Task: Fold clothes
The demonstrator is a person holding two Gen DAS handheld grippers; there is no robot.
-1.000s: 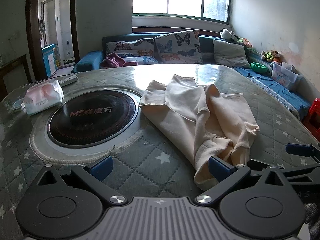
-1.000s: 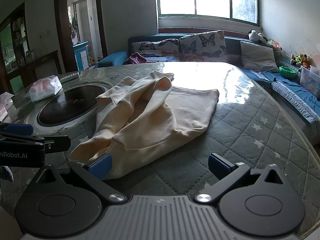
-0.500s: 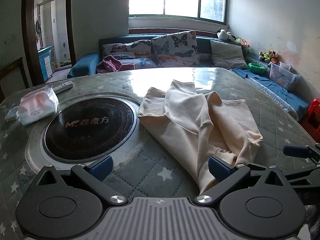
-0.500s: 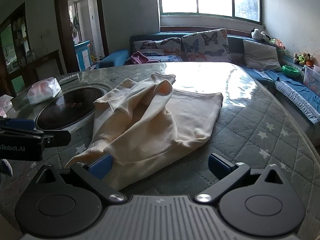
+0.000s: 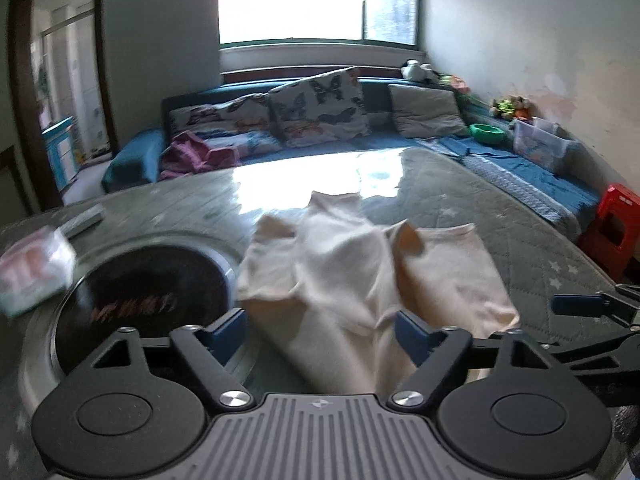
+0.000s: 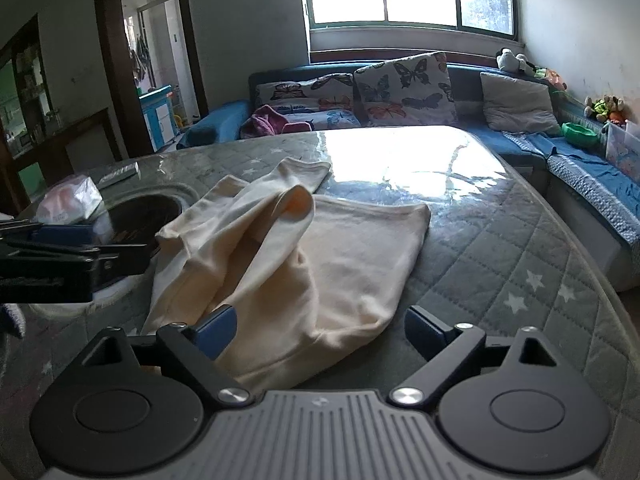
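A crumpled cream garment lies on the quilted, star-patterned table. My left gripper hovers over the garment's near left end; its jaws are closing, with cloth between the blue pads but no grip showing. My right gripper is over the near hem, jaws also closing, with the hem between the pads and not pinched. Each gripper appears in the other's view: the right gripper at the right edge, the left gripper at the left edge.
A round black hob is set into the table left of the garment. Beyond it lie a tissue pack and a remote. A sofa with butterfly cushions runs behind; a red stool stands at the right.
Both grippers have moved forward over the garment's near edge, and their jaws have narrowed a little. In the left wrist view the garment now sits centred between the pads.
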